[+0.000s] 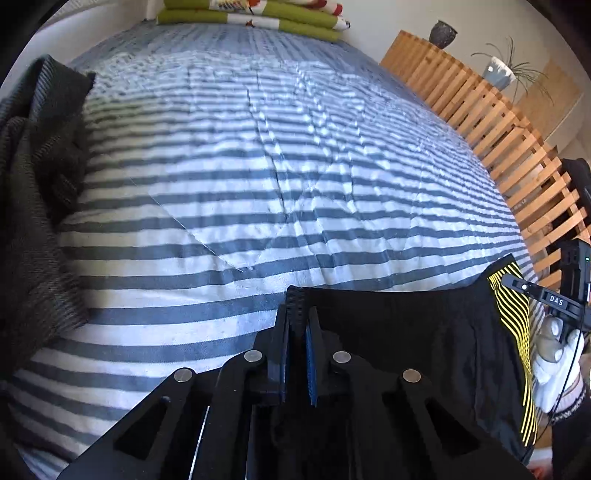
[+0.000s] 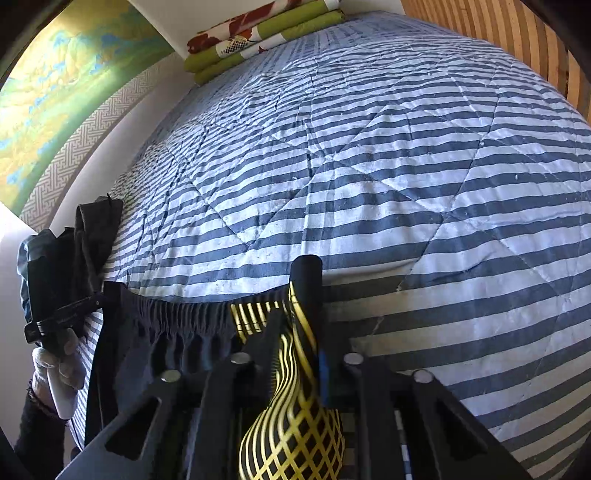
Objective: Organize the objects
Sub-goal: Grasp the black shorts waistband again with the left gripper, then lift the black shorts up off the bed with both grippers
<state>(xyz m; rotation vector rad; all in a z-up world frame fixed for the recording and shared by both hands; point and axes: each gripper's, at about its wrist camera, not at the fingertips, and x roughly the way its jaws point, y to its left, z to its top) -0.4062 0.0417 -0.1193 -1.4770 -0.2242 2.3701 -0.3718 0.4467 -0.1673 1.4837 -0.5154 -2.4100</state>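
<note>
Black shorts (image 1: 406, 332) with a yellow wavy-line side panel (image 1: 513, 325) hang stretched between my two grippers over the near edge of the bed. My left gripper (image 1: 297, 325) is shut on the waistband's left corner. My right gripper (image 2: 301, 306) is shut on the yellow-patterned corner of the shorts (image 2: 295, 406); the gathered waistband (image 2: 177, 314) runs left from it. The right gripper also shows at the right edge of the left wrist view (image 1: 554, 299), and the left gripper shows at the left of the right wrist view (image 2: 62, 317).
The bed has a blue-and-white striped quilt (image 1: 277, 166). A dark olive garment (image 1: 37, 184) lies bunched at its left side. Folded green patterned bedding (image 1: 251, 14) sits at the far end. A wooden slatted frame (image 1: 498, 122) stands along the right.
</note>
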